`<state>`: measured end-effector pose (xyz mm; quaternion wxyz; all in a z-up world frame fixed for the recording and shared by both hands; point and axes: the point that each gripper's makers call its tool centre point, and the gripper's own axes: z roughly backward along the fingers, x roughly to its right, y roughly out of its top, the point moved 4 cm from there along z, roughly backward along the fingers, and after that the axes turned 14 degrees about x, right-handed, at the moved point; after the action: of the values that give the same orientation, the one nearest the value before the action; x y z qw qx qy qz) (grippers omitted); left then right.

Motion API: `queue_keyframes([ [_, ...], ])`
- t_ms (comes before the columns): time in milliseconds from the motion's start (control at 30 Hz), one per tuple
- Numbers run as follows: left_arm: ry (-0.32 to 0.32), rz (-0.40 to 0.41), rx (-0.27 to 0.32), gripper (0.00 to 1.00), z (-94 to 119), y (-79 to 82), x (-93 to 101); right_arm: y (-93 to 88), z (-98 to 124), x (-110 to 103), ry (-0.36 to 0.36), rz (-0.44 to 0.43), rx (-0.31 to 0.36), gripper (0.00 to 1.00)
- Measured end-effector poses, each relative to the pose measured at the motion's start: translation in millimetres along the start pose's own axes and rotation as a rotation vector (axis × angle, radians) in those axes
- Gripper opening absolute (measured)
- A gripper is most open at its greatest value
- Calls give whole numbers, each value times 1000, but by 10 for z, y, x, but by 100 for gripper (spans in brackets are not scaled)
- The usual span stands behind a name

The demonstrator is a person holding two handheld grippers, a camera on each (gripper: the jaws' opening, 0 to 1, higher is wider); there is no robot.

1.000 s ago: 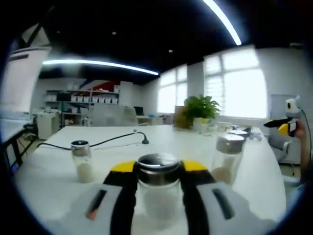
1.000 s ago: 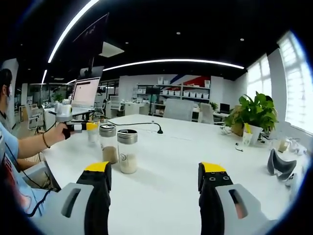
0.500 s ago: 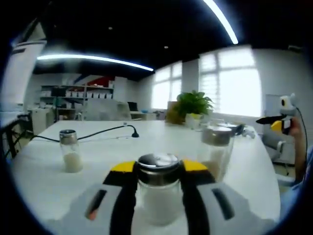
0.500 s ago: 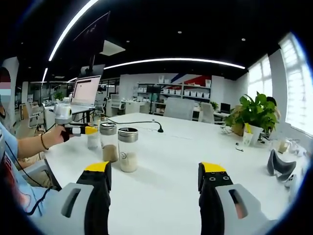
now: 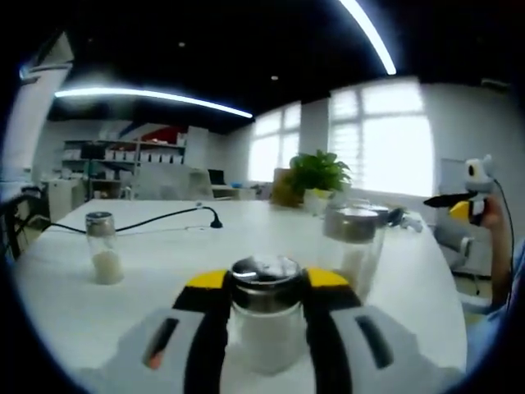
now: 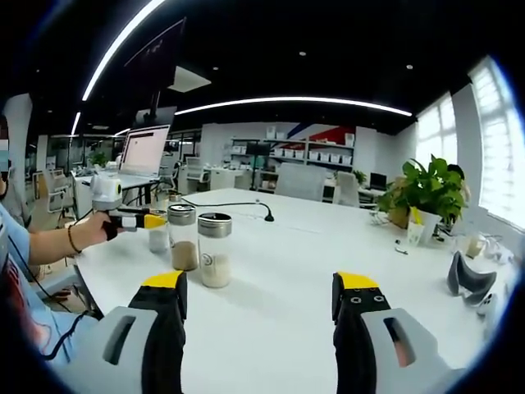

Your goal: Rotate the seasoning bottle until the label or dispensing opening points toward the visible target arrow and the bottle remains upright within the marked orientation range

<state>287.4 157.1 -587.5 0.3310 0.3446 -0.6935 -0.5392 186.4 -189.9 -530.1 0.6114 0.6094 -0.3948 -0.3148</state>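
Left gripper view: left gripper (image 5: 264, 300) clenched on a bottle (image 5: 264, 316) at lower centre of the frame, yellow-tipped jaws pressed against both sides just under its metal cap (image 5: 264, 272). Bottle upright, clear glass, white powder inside; whether its base touches the table (image 5: 164, 258) cannot be told. No label or arrow legible. A second jar (image 5: 351, 250) with metal lid stands just right of and behind the held one; a small shaker (image 5: 101, 257) stands well apart at left. Black cable (image 5: 156, 220) crosses the table at centre left; a plant (image 5: 316, 174) sits at centre, before bright windows. Right gripper (image 5: 459, 205) enters at the right edge. Right gripper view: right gripper (image 6: 264, 308) released, jaws wide apart at the bottom of the frame, nothing between them, above bare table. At centre left the left gripper, held by a hand (image 6: 97, 223), meets the bottle beside two other jars.
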Motion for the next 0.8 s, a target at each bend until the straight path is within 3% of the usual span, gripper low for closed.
queue_keyframes([
  [500, -15, -99, -12, 36, 6, -36, 95, 6, 4, -15, 1, -1, 3, 74],
  [800, 0, -54, -14, 36, 4, -36, 55, 14, 26, 20, -22, 12, 1, 74],
])
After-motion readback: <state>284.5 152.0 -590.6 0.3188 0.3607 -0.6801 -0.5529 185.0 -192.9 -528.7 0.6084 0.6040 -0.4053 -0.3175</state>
